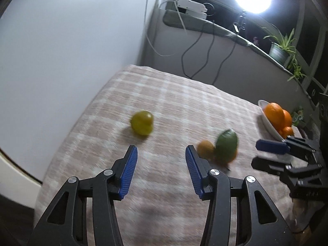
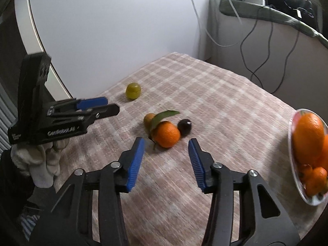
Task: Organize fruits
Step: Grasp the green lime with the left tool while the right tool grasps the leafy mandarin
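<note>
Left tongs (image 1: 161,151): released, empty.
Lime (image 2: 133,90): centre-left, loose on counter (image 2: 225,106).
Tangerine (image 2: 168,134): centre, loose.
Right tongs (image 2: 166,146): released, empty.
Bowl (image 2: 295,176): right edge, oranges inside.
Progress: partial; loose fruit remains.

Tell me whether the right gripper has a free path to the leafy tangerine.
Probably yes. The right gripper is open and empty, with the tangerine straight ahead and only bare cloth between. A dark fruit and a small orange fruit crowd its far sides.
</note>
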Available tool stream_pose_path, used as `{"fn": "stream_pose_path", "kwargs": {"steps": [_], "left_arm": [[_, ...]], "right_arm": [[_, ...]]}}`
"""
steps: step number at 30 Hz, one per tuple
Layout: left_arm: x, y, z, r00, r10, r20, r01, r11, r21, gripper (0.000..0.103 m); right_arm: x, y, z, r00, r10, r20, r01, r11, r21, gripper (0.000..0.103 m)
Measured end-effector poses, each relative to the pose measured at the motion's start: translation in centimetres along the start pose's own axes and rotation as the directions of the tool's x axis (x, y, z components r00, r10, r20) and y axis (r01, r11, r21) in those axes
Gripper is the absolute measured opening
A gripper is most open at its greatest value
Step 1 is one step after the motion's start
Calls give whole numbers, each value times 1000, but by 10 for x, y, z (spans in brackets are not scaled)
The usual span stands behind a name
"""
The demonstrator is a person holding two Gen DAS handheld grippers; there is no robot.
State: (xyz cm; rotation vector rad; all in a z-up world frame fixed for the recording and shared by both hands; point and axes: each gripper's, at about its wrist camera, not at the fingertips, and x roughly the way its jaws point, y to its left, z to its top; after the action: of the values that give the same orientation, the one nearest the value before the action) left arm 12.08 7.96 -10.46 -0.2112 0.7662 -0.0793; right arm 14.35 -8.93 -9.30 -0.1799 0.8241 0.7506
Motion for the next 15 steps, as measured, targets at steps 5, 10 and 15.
{"fn": "stream_pose_path", "kwargs": {"steps": [5,10,15], "left_arm": [[12,9,10,1000,12,-6,-12,1000,-18,47],[24,18,18,1000,11,-12,-11,999,-48,47],[32,19,21,1000,-1,-27,0,999,-54,47]], "right_arm": [[15,1,4,1000,0,-13,0,1000,1,46],[26,1,7,1000,6,-23,-6,1000,3,46],[35,4,9,999,-16,-34,15,1000,-23,46]]}}
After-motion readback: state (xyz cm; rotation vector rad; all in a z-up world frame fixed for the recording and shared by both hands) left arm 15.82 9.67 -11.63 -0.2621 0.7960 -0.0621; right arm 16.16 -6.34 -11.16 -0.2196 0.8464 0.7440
